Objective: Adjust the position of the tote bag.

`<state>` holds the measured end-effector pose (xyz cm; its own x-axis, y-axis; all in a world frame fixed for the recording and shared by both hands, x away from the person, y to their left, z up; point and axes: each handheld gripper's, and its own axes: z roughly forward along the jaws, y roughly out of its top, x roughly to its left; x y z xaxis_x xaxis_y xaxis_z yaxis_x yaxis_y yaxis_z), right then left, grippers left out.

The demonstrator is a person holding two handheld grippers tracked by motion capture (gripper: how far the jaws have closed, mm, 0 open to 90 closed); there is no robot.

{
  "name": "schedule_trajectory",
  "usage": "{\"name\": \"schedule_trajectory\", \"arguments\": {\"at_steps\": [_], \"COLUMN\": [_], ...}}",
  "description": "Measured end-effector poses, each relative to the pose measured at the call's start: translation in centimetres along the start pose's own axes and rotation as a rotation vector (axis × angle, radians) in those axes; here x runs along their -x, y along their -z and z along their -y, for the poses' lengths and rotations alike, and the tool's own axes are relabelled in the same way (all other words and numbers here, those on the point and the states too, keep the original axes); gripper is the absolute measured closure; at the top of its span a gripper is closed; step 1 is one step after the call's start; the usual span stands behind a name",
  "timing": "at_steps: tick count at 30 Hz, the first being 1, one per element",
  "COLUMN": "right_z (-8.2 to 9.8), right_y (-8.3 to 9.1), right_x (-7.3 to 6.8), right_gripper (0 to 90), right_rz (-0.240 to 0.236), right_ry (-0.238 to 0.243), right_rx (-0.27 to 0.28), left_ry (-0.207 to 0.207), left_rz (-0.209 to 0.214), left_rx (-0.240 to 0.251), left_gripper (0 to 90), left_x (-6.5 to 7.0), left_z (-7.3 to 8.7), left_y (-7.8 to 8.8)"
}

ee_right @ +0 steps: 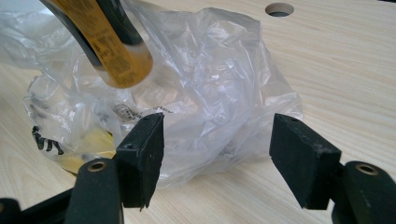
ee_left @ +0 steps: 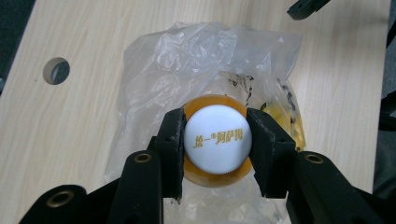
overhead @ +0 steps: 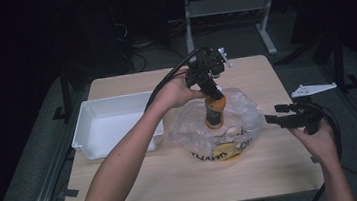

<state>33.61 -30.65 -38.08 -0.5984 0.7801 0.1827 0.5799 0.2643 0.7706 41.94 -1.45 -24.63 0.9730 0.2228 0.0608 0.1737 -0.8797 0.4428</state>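
Left gripper [ee_left: 215, 140] clamped from above on the white cap of the orange bottle [overhead: 215, 110], long axis upright, base inside the crumpled clear plastic bag [ee_right: 219, 88] (thin, glossy, slack) at mid-table [overhead: 139, 180]. Right gripper [ee_right: 217, 154] wide open, empty, just right of the bag. White tray [overhead: 99, 124] left of the bag, nearer the left hand.

A tray [overhead: 100, 134] sits by the table's [overhead: 175, 181] left edge. Just right of it, mid-table, lies a plastic bag [overhead: 240, 111]. A bottle [overhead: 215, 110] stands upright over the bag, clear of the tray.
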Motion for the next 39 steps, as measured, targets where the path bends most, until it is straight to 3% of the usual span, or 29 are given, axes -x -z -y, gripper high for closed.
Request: {"name": "schedule_trajectory", "arguments": {"at_steps": [27, 39], "right_z": [-0.1, -0.1], "right_y": [-0.5, -0.5], "right_x": [-0.1, 0.0], "right_gripper": [33.6, 33.3], "right_rz": [0.001, 0.0], "right_ry": [0.002, -0.007], "right_rx": [-0.01, -0.011], "left_ry": [0.075, 0.111], "left_rz": [-0.094, -0.13], "left_rx": [0.037, 0.034], "left_gripper": [59.2, 59.2], "left_x": [-1.3, -1.8], "left_z": [3.4, 4.9], "left_y": [8.9, 11.5]}}
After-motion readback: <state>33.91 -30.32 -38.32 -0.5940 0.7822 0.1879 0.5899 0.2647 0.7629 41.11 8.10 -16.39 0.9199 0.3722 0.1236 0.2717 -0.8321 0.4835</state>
